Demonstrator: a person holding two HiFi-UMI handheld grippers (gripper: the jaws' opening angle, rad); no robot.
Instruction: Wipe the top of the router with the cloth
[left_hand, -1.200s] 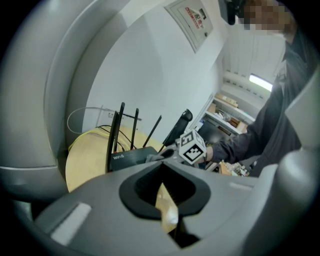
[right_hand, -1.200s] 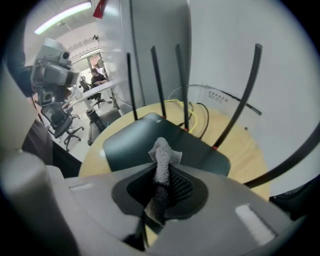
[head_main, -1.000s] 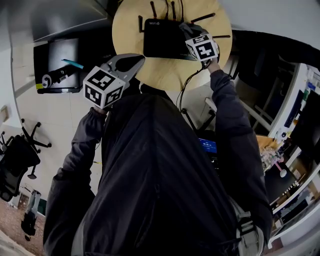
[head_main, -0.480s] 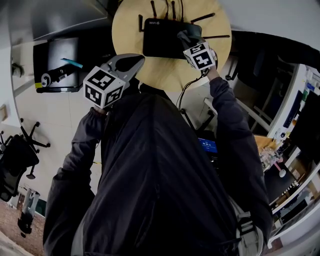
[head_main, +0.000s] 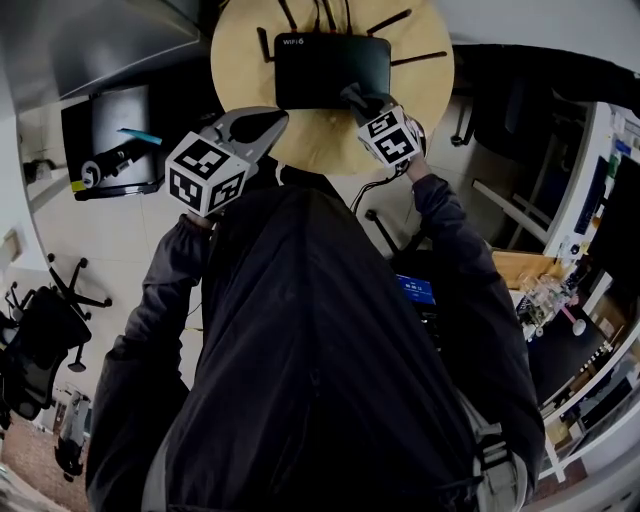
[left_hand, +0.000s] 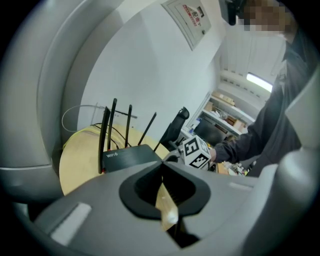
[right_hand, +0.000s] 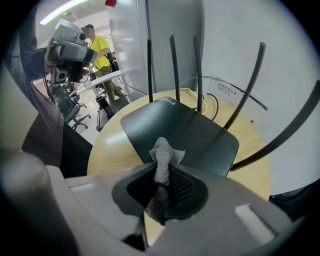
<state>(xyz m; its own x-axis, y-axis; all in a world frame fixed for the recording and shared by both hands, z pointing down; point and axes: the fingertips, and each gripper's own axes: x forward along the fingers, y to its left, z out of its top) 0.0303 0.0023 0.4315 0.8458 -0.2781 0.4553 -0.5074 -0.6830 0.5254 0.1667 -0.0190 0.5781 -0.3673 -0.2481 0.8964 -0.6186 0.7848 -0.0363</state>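
Note:
A black router (head_main: 325, 68) with several upright antennas lies on the round wooden table (head_main: 240, 60). My right gripper (head_main: 356, 100) is at the router's near right edge, shut on a small grey cloth (right_hand: 163, 154). The cloth's tip pokes out past the jaws over the router's top (right_hand: 190, 131); contact between them cannot be told. My left gripper (head_main: 256, 128) hangs at the table's near left edge, shut and holding nothing. From the left gripper view the router (left_hand: 129, 156) and the right gripper's marker cube (left_hand: 195, 152) lie ahead.
Cables (right_hand: 216, 100) trail behind the router toward the white wall. Office chairs (head_main: 40, 320) stand on the floor at left. A dark cabinet (head_main: 110, 135) sits left of the table. A person in a yellow top (right_hand: 99, 47) stands in the background, with desks at right.
My right gripper has drawn back with the cloth, from the router's right side toward its near edge. The left gripper has stayed put.

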